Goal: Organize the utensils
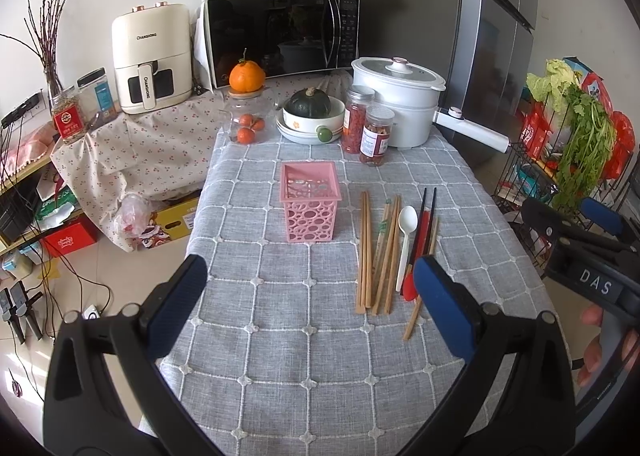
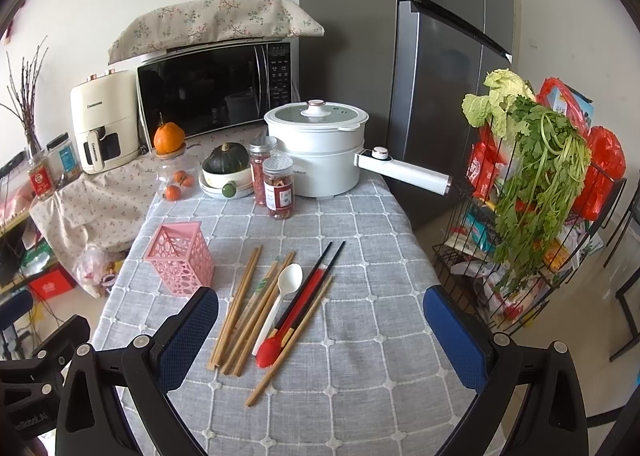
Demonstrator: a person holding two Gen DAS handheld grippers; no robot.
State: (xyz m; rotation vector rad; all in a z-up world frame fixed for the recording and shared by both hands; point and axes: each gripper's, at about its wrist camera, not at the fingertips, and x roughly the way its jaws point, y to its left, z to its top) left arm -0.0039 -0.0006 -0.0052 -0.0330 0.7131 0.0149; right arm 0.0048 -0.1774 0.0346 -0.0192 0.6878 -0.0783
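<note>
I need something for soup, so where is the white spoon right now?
In both views the white spoon lies flat on the grey tablecloth, right of the pink holder, between the wooden chopsticks and the red spoon.

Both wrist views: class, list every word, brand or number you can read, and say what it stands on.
"CHANGHONG": top front of the cream air fryer, and again on its drawer handle.
"DAS": label on the right gripper, seen in the left wrist view.
Jar labels, microwave buttons, the boxes on the floor and the packets in the wire rack: too small or blurred to read.
</note>
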